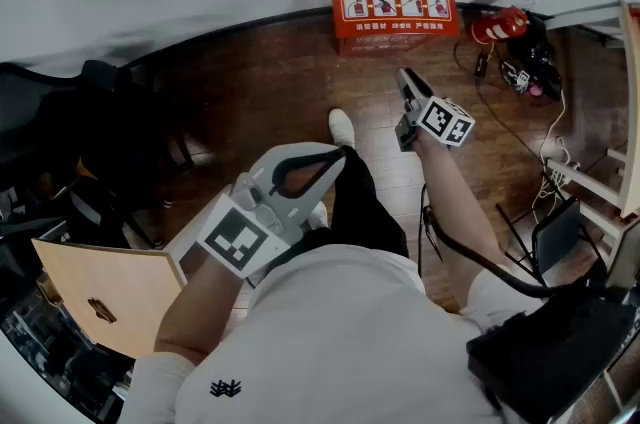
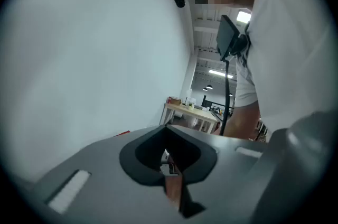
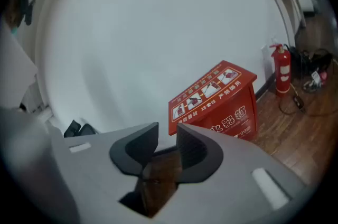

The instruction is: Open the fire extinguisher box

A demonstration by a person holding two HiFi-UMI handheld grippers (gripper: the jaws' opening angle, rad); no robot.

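The red fire extinguisher box [image 1: 395,9] stands on the wooden floor against the white wall, lid down, with picture instructions on its sloped top. The right gripper view shows the same box [image 3: 216,106] ahead and to the right. My right gripper [image 1: 403,77] is held in the air, pointing at the box, still well short of it; its jaws [image 3: 167,130] stand a narrow gap apart and hold nothing. My left gripper [image 1: 343,152] hangs low in front of my body, farther from the box. Its tips [image 2: 168,128] meet, empty, and it points along the wall.
A red fire extinguisher [image 1: 497,25] stands right of the box, also seen upright [image 3: 282,70] by the wall. Cables and small devices [image 1: 530,67] lie on the floor at right, near a white frame [image 1: 600,182]. A wooden board [image 1: 110,292] and a dark chair [image 1: 60,132] are at left.
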